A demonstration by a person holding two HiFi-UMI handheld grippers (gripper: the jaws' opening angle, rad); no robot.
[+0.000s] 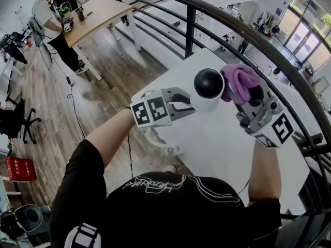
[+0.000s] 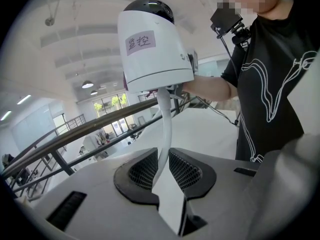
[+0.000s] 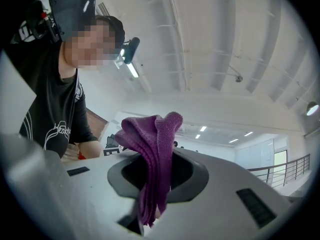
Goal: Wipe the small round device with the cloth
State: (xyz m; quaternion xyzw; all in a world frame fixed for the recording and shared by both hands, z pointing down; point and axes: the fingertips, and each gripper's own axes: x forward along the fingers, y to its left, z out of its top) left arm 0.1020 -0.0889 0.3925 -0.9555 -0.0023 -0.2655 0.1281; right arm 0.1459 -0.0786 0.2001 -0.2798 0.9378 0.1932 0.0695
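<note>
The small round device (image 1: pixel 207 89) is a white camera with a black dome, held up above the white table (image 1: pixel 222 149). My left gripper (image 1: pixel 189 103) is shut on its thin white stem (image 2: pixel 165 129), which runs down between the jaws of the left gripper (image 2: pixel 164 171). In the left gripper view the device's body (image 2: pixel 155 49) carries a pale label. My right gripper (image 1: pixel 251 96) is shut on a purple cloth (image 1: pixel 239 81), and the cloth touches the device's right side. In the right gripper view the cloth (image 3: pixel 155 149) bulges out of the right gripper (image 3: pixel 156 179), and the device is hidden.
A black curved railing (image 1: pixel 248 30) runs close behind the table. A wooden table (image 1: pixel 98 14) with a person (image 1: pixel 49 19) beside it stands at the far left. On the floor at left are an office chair (image 1: pixel 15 123) and a red box (image 1: pixel 20 168).
</note>
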